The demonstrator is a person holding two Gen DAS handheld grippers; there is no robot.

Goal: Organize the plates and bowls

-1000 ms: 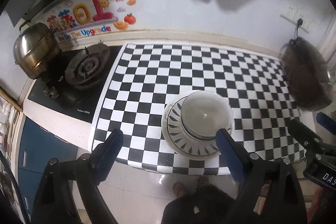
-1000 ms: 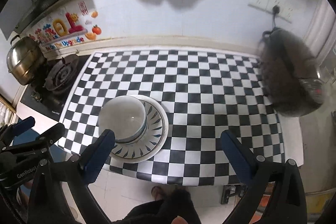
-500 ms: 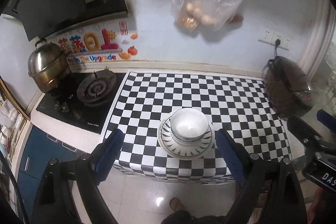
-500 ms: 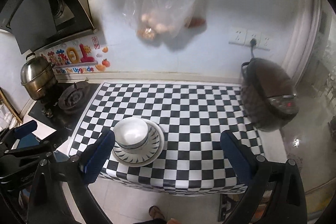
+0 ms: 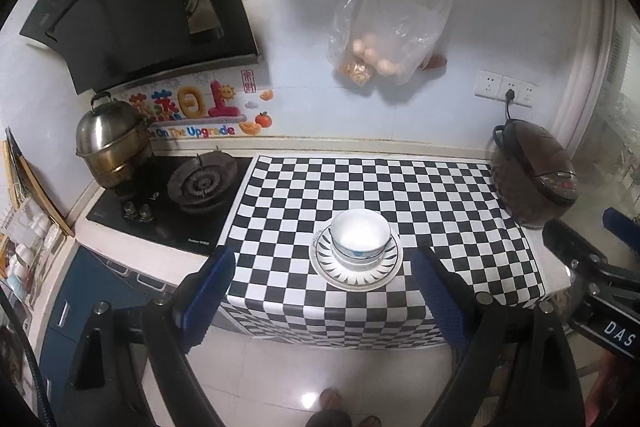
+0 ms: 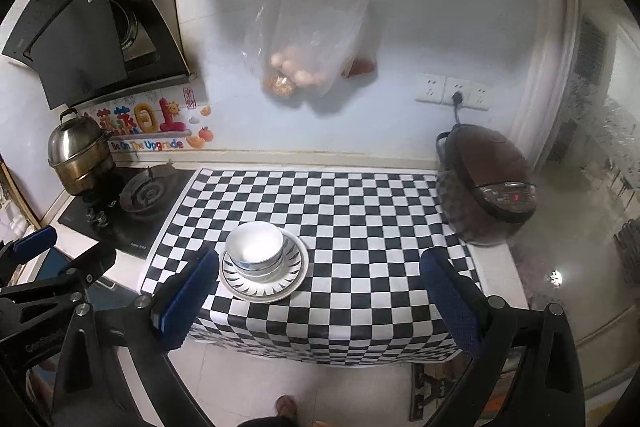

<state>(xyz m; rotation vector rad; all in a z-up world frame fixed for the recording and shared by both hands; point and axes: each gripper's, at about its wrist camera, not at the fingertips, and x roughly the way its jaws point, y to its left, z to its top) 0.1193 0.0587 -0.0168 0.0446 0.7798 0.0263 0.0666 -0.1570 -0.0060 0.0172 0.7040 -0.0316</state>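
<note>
From the steamer pot [image 5: 110, 143] at the tabletop's [image 5: 440, 195] far-left corner I pan right: left gripper [image 5: 320, 291] fingers spread and empty, bowls [image 5: 360, 237] stacked on the plate [image 5: 356, 277] near the front edge, right gripper [image 6: 320, 291] fingers spread, empty too.

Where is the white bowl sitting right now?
The white bowl sits on the patterned plate near the front edge of the checkered mat, between the gas burner and the rice cooker.

Left hand-held gripper [image 5: 320, 291] agape, right hand-held gripper [image 6: 320, 291] apparently likewise
</note>
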